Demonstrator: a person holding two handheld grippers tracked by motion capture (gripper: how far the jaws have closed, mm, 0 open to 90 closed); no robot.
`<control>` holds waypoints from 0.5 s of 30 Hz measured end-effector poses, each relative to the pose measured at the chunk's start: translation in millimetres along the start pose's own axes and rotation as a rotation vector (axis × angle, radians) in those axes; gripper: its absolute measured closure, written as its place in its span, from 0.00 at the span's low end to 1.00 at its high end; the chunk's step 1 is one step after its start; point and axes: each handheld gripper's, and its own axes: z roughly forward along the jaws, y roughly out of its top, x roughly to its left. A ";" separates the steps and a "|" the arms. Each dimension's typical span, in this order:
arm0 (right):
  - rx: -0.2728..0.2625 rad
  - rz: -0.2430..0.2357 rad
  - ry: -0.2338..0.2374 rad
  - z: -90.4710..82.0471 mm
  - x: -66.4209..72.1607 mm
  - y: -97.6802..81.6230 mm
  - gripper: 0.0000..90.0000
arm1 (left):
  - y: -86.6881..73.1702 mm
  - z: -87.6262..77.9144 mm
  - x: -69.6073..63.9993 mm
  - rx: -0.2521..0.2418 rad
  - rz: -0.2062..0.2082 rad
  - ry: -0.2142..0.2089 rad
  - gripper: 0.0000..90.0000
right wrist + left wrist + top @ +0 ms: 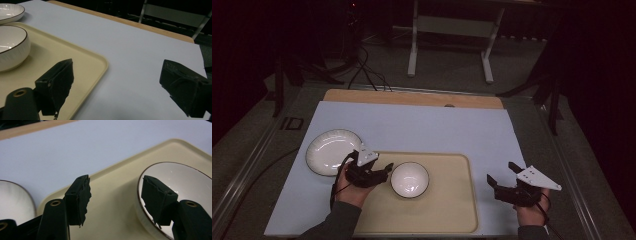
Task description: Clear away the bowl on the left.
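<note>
A white bowl (410, 179) with a dark rim stands on a cream tray (447, 210). My left gripper (385, 171) is open at the bowl's left side. In the left gripper view its right jaw hangs over the bowl's (185, 182) inside near the rim, its left jaw over the tray (117, 192); the left gripper (117, 197) holds nothing. A white plate (333, 151) lies on the mat to the tray's left. My right gripper (502, 173) is open over the mat, right of the tray. The right gripper view shows the right gripper (120, 85) empty, with the bowl (12, 47), plate (10, 11) and tray (82, 62) at left.
A pale blue mat (422, 125) covers the wooden table (412, 97). Beyond the table's far edge are cables (364, 75) and a white table frame (452, 40) on the dark floor. Bare mat lies behind the tray and to its right.
</note>
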 end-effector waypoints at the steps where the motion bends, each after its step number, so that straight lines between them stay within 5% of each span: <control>1: 0.000 0.001 0.000 -0.1 -0.1 0.0 0.13 | -0.2 -2.5 2.4 -0.008 -0.001 0.009 0.45; 15: -0.002 0.004 -0.002 -0.8 -0.4 -0.1 0.13 | -13.4 -40.5 45.2 -0.066 -0.077 0.124 0.42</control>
